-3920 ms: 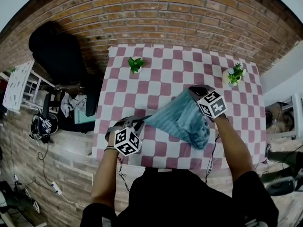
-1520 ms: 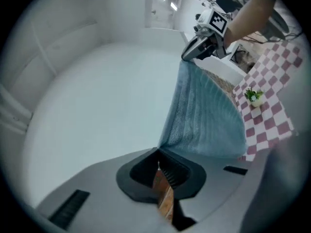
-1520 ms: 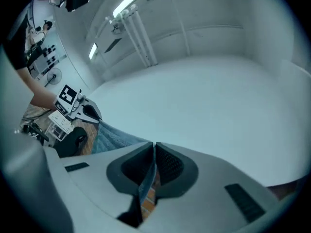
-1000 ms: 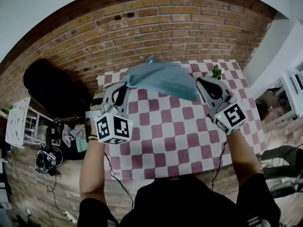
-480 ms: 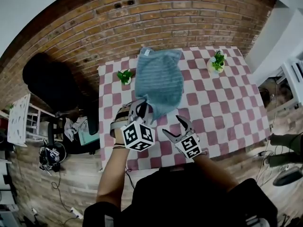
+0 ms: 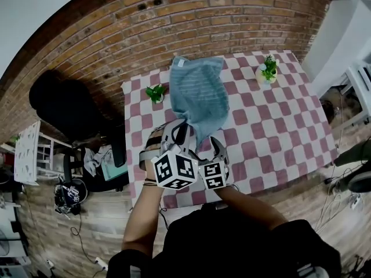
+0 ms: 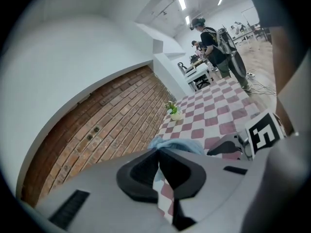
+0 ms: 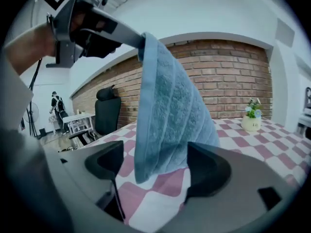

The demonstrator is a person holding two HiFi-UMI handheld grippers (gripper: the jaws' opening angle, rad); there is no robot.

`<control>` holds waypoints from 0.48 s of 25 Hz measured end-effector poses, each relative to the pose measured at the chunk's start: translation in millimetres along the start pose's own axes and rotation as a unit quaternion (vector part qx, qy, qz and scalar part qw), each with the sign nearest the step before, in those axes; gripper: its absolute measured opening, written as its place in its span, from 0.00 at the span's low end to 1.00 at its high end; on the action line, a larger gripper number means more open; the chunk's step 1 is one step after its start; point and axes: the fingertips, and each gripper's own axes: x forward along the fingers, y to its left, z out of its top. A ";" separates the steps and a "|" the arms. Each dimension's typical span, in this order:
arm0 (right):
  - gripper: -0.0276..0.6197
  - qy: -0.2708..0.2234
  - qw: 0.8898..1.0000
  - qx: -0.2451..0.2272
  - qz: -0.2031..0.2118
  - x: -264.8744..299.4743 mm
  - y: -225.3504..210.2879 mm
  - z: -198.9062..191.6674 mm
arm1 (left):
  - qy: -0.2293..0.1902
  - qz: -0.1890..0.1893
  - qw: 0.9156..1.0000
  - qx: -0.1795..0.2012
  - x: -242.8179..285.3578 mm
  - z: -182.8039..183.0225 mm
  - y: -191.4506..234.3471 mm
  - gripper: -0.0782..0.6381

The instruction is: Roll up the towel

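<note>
Left gripper: Your left gripper [image 7: 159, 152] has its jaws pinched together on one corner of the towel [image 6: 197, 97], and it holds that corner up off the bench [image 6: 272, 126].
Right gripper: Your right gripper [image 8: 158, 166] sits just beside the left one, on its right and slightly nearer to you. Its jaws stand well apart and have just been opening. The towel's hanging edge falls between them, but the pads do not press on it.
Towel, near end: It drops from the left gripper's tips as a loose fold, down in front of the right gripper.
Towel, far end: It lies flat on the bench, stretching ahead of both grippers towards the brick wall [image 6: 174, 22].
Bench: It has a red-and-white check cover that passes under both grippers.
Plants: One potted plant [image 6: 155, 92] stands ahead and left of the left gripper, just beside the towel's left edge. A second potted plant [image 6: 266, 69] stands ahead and well to the right of the right gripper, apart from the towel.
</note>
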 end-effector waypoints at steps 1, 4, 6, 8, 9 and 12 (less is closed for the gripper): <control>0.60 0.009 1.000 -0.002 -0.005 0.1 -2.3 -7.3 | -0.004 0.000 1.000 0.000 -1.2 1.2 0.1 0.12; 0.27 0.025 0.999 -0.014 -0.024 -5.9 -13.1 -25.5 | -0.011 0.001 1.000 0.000 -4.4 1.6 0.5 0.12; 0.06 0.031 0.999 -0.024 -0.031 -14.5 -21.3 -34.5 | -0.010 0.003 1.000 -0.001 -6.8 -2.0 1.5 0.12; 0.06 0.026 0.999 -0.037 -0.029 -25.9 -30.3 -37.4 | -0.004 0.005 1.000 -0.002 -9.9 -8.2 1.4 0.12; 0.06 0.021 0.998 -0.044 -0.028 -33.0 -36.8 -36.9 | 0.001 0.007 1.000 -0.002 -11.7 -12.3 0.5 0.12; 0.06 0.007 0.995 -0.089 -0.048 -65.2 -71.0 -29.4 | 0.020 0.008 1.000 0.006 -19.0 -31.0 -11.3 0.12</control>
